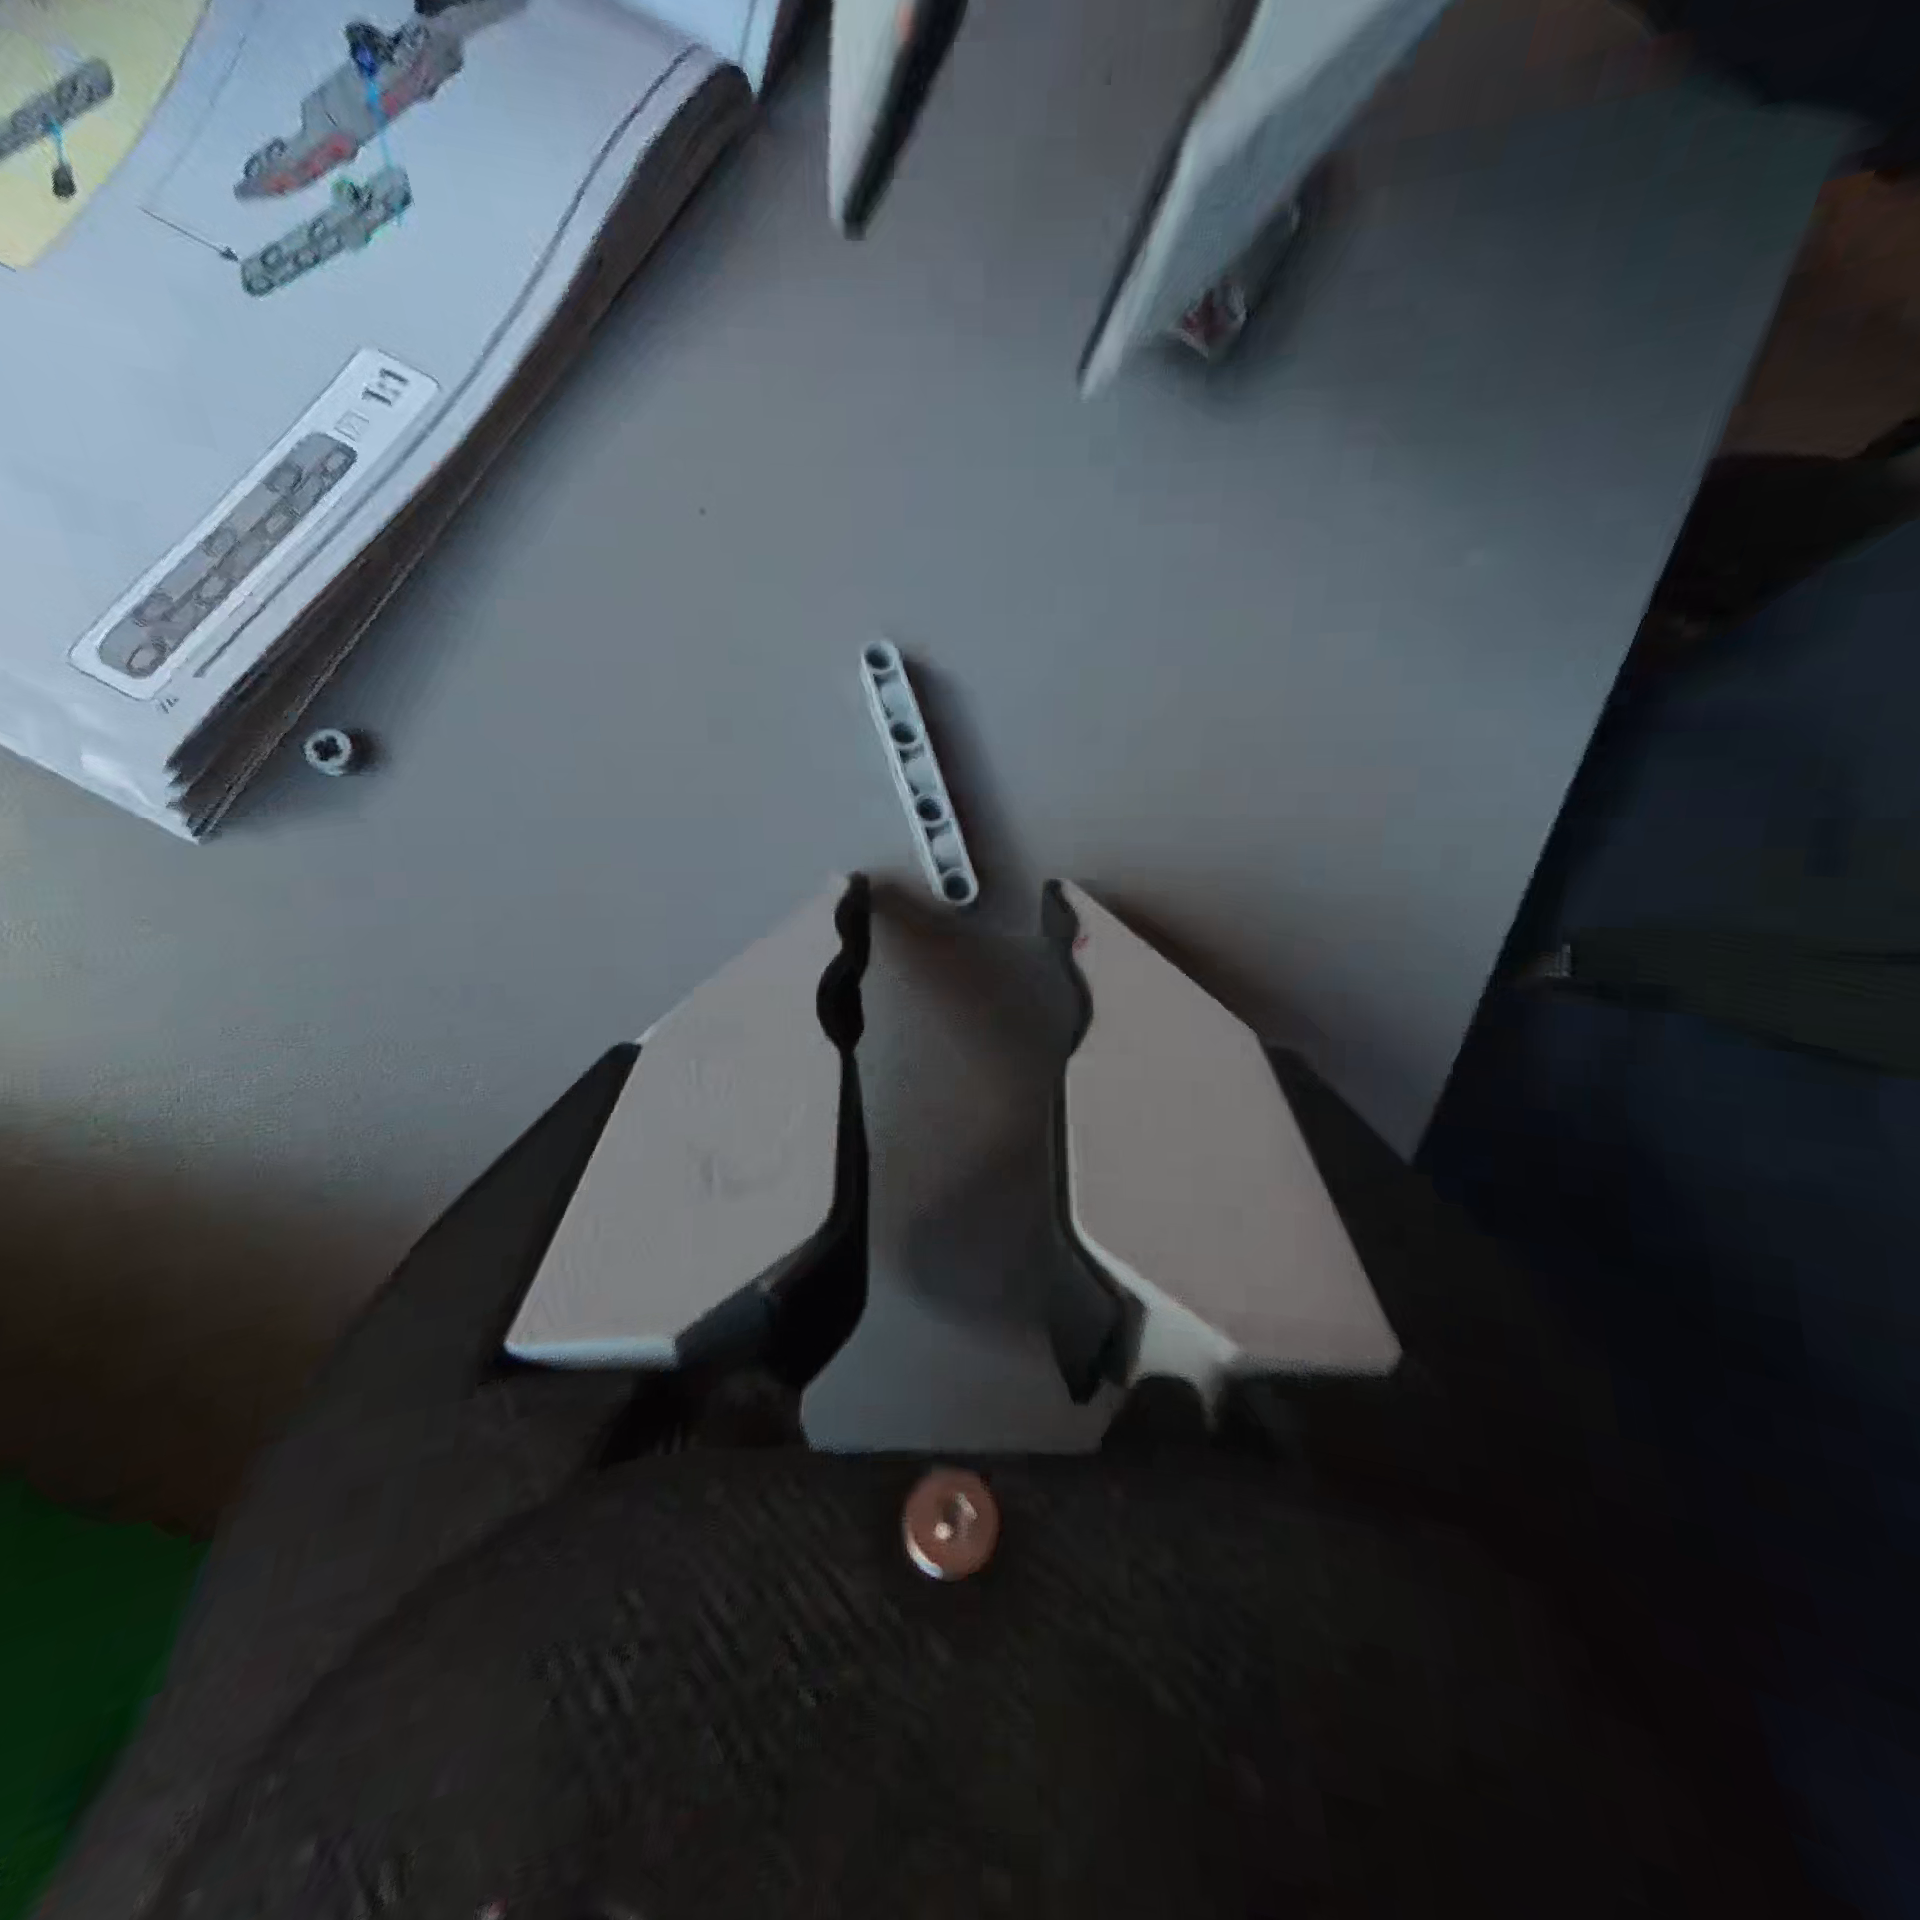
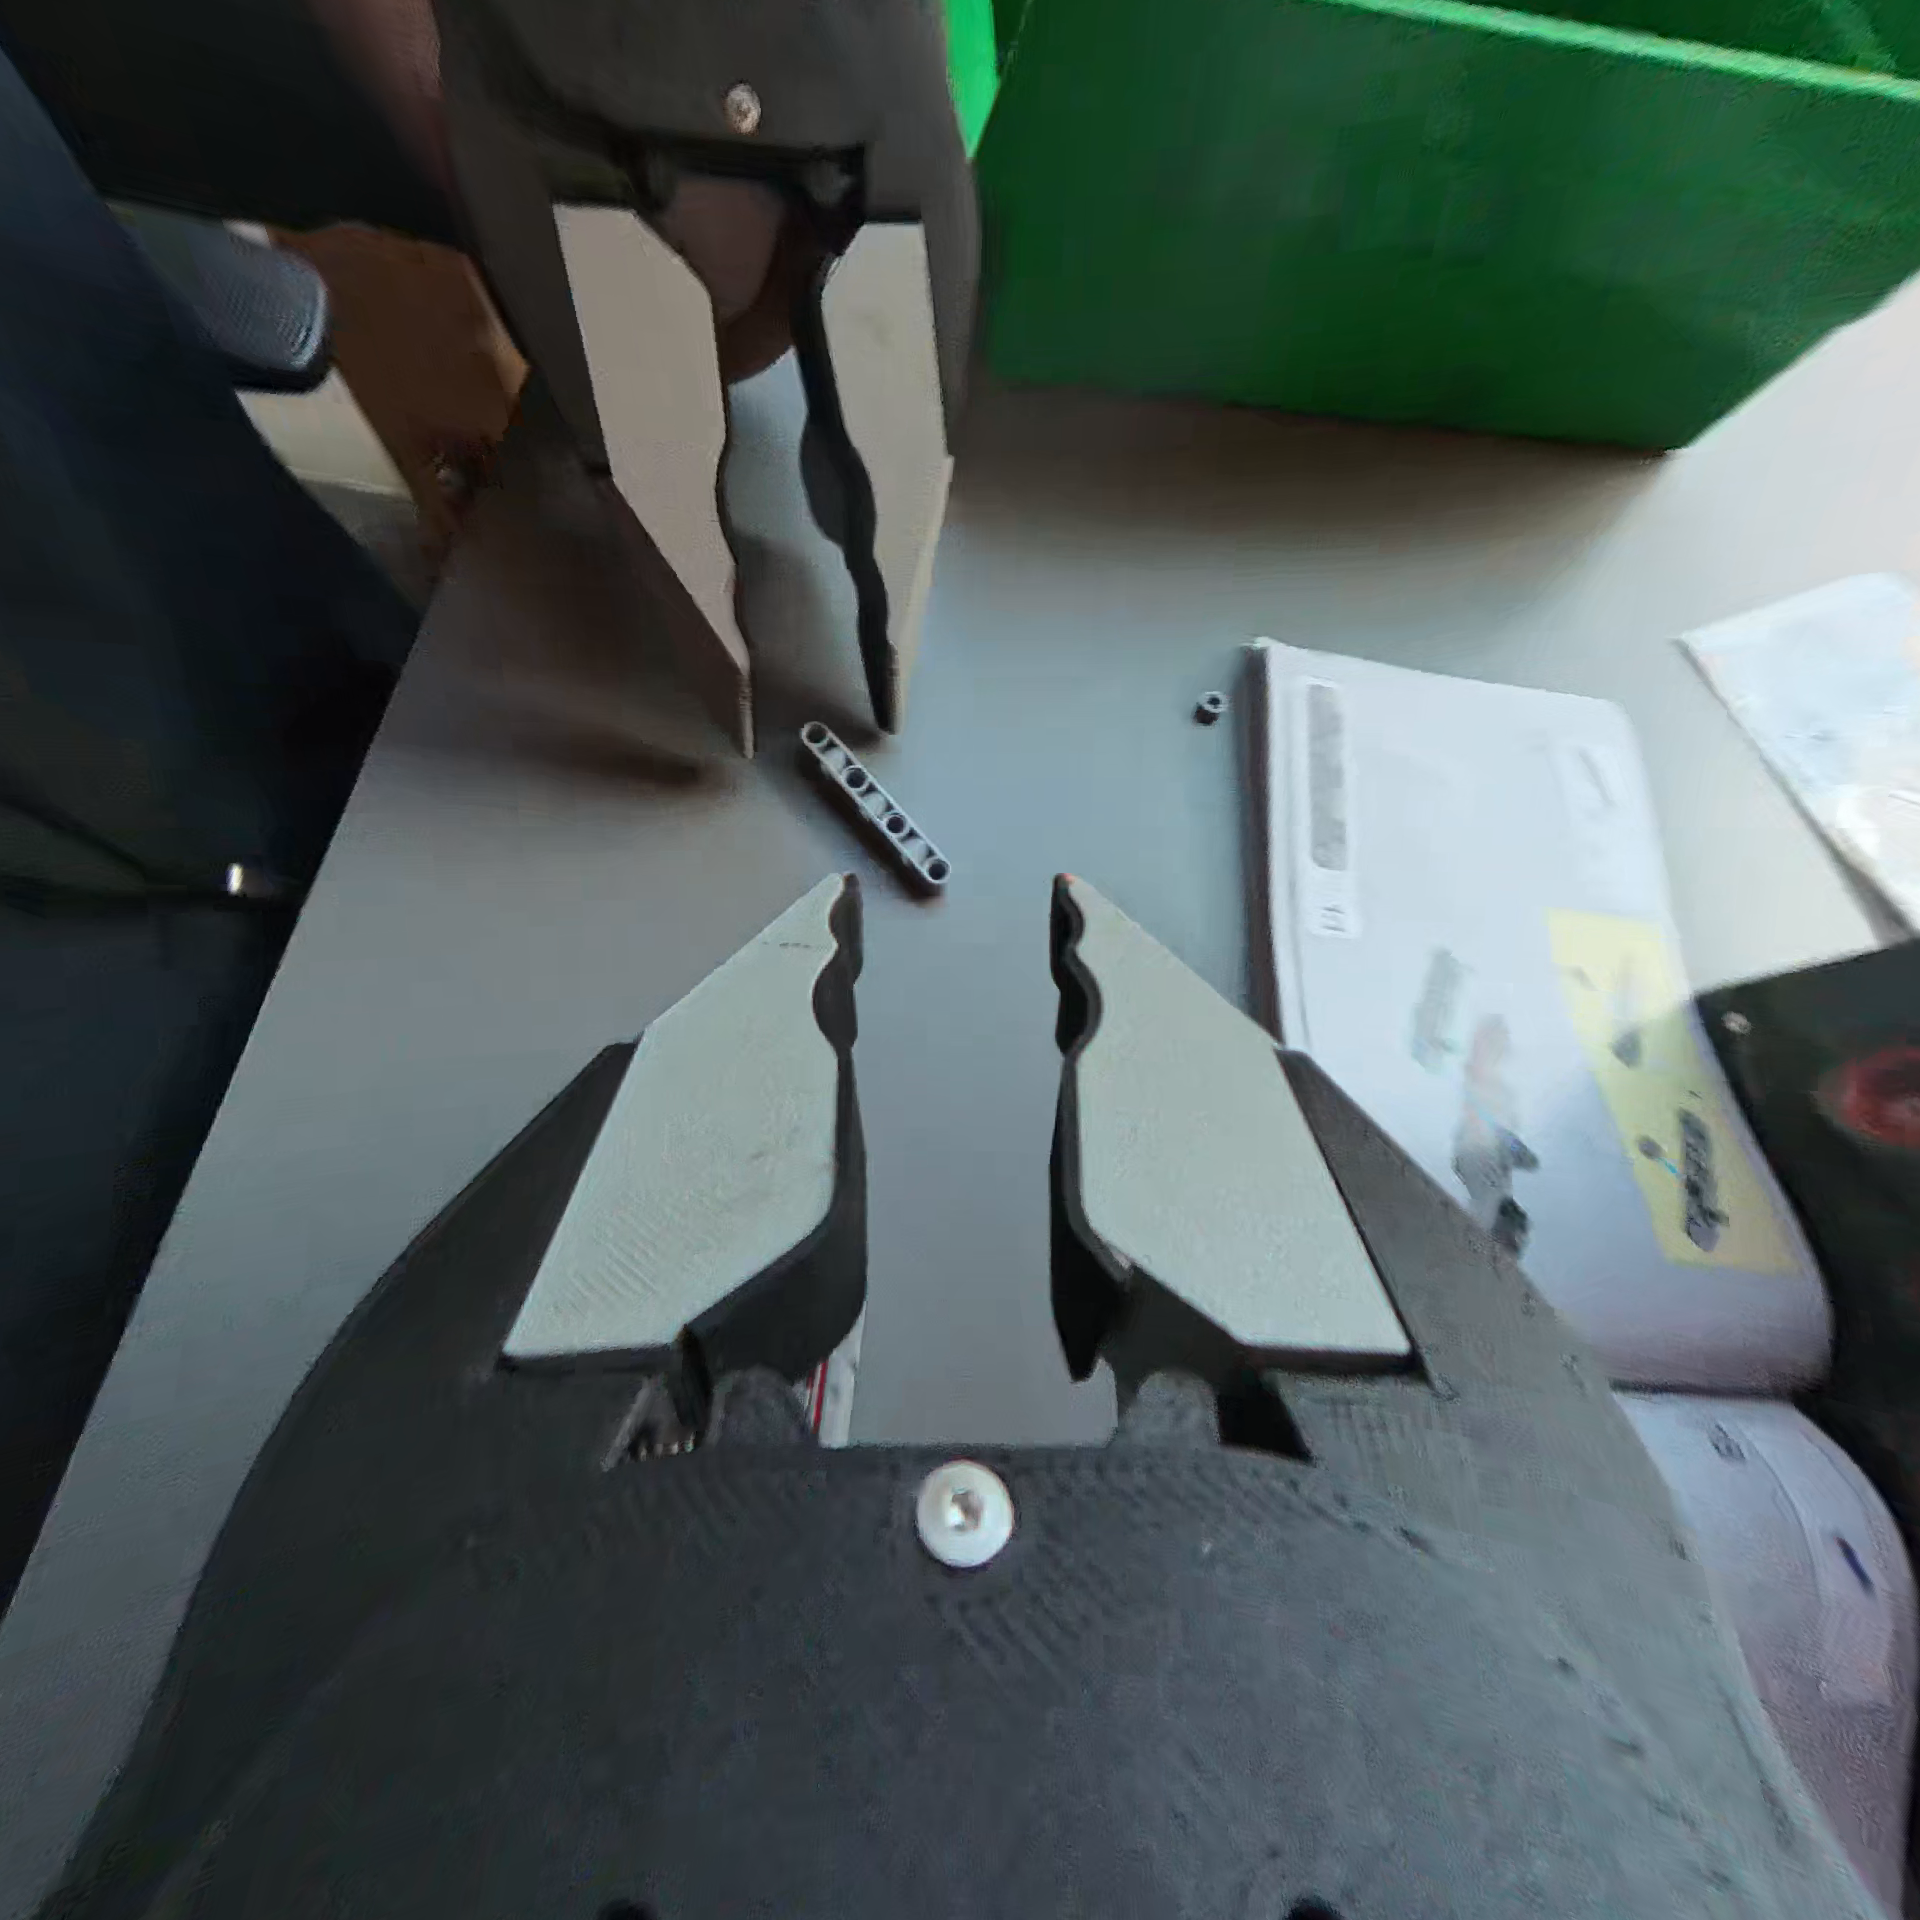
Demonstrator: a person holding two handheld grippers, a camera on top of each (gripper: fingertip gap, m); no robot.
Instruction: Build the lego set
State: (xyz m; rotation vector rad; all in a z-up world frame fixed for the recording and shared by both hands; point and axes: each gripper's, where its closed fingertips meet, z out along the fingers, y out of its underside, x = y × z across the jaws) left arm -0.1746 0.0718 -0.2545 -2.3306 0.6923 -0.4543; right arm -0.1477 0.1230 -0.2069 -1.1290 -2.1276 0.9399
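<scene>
A light grey Lego beam (image 1: 918, 767) with a row of holes lies flat on the grey table; it also shows in the right wrist view (image 2: 876, 807). My left gripper (image 1: 954, 888) is open and empty, its tips just short of the beam's near end. My right gripper (image 2: 956, 883) is open and empty, its tips just short of the beam's other end. Each gripper shows in the other's view, the right one (image 1: 977, 301) and the left one (image 2: 816, 732). A small grey bush piece (image 1: 335, 746) lies by the booklet's corner and also shows in the right wrist view (image 2: 1208, 707).
An open instruction booklet (image 1: 260, 395) lies on the table, seen also in the right wrist view (image 2: 1475, 987). A green box (image 2: 1455, 208) stands at the back. A clear bag (image 2: 1829, 727) and a black object (image 2: 1839, 1122) lie at the right. A person's dark clothing (image 2: 125, 623) is beyond the table edge (image 2: 343, 821). One gripper's finger ends stand about 8 cm off the other's. The small grey bush piece (image 1: 335, 746) lies around 10 cm away from my left fingertips. Seen from the right wrist view (image 2: 1210, 707) as well.
</scene>
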